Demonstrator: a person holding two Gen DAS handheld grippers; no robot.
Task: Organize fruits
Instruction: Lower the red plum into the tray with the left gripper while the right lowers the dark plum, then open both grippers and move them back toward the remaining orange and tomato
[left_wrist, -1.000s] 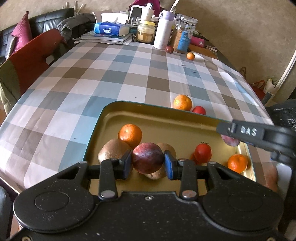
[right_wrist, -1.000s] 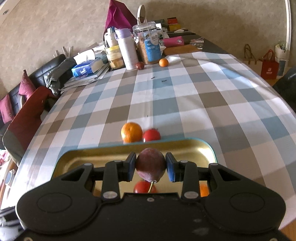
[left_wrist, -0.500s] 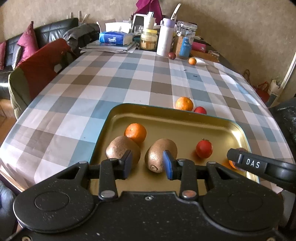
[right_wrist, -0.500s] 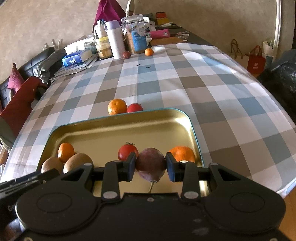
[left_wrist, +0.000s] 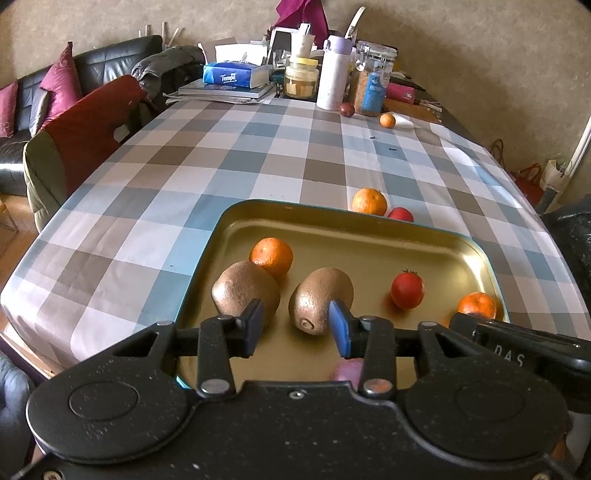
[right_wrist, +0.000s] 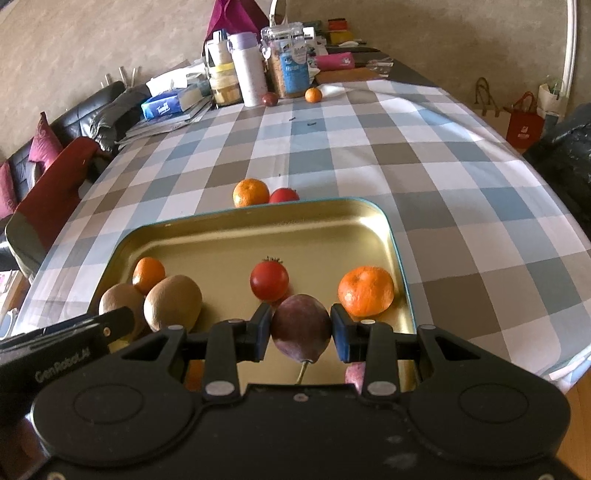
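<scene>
left tool (left_wrist: 295, 326) emptied, dark fruit (right_wrist: 301, 329) lowered

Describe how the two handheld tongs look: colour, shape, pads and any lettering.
Both the left tongs and the right tongs are matte black plastic, speckled with dust. Each has a wide rounded body with two circular recesses, silver rivets, and two angular fingers tipped with blue pads. White lettering shows on their sides: "DAS" on one, "GenRobot.AI" on the other. No cables or sleeves are visible.
</scene>
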